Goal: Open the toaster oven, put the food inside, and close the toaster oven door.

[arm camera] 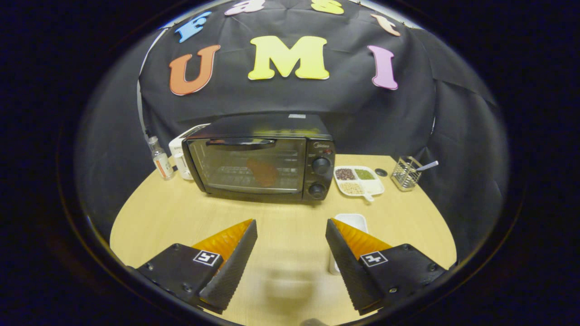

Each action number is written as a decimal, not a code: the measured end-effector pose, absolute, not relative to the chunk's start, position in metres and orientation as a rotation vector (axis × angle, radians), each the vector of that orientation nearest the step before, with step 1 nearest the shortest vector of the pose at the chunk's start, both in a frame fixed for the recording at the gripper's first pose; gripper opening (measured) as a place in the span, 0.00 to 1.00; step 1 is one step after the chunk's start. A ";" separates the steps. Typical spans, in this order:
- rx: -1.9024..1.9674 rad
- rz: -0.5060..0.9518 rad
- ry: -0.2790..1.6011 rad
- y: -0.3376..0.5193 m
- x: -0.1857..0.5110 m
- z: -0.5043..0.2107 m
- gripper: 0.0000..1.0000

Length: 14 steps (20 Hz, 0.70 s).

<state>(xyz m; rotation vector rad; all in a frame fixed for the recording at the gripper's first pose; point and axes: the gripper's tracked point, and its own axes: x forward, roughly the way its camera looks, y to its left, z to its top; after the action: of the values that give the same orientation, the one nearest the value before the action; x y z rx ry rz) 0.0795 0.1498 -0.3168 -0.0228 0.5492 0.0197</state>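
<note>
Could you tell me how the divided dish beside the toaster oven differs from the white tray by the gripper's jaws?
The divided dish holds dark, green and pale contents in compartments; the white tray looks empty. The dish sits right of the toaster oven, beyond the open gripper; the tray lies partly behind its right jaw. Both are white and rest on the table.

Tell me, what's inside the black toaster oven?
Through the closed glass door of the black toaster oven, a reddish-orange piece of food sits on the wire rack. Glare hides the back. The open gripper hovers well short of it.
</note>
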 end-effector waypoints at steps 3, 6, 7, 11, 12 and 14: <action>-0.030 -0.015 0.502 0.122 0.063 -0.278 0.97; -0.034 -0.049 0.414 0.089 0.049 -0.217 0.97; -0.030 -0.060 0.379 0.078 0.044 -0.193 0.97; 0.000 -0.094 0.212 0.037 0.024 -0.097 0.97; 0.017 -0.086 0.180 0.032 0.017 -0.079 0.98; 0.042 -0.071 0.133 0.020 0.004 -0.049 0.98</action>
<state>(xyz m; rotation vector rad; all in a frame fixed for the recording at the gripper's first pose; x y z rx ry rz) 0.0044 0.0204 -0.0494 0.0423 0.1329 -0.0711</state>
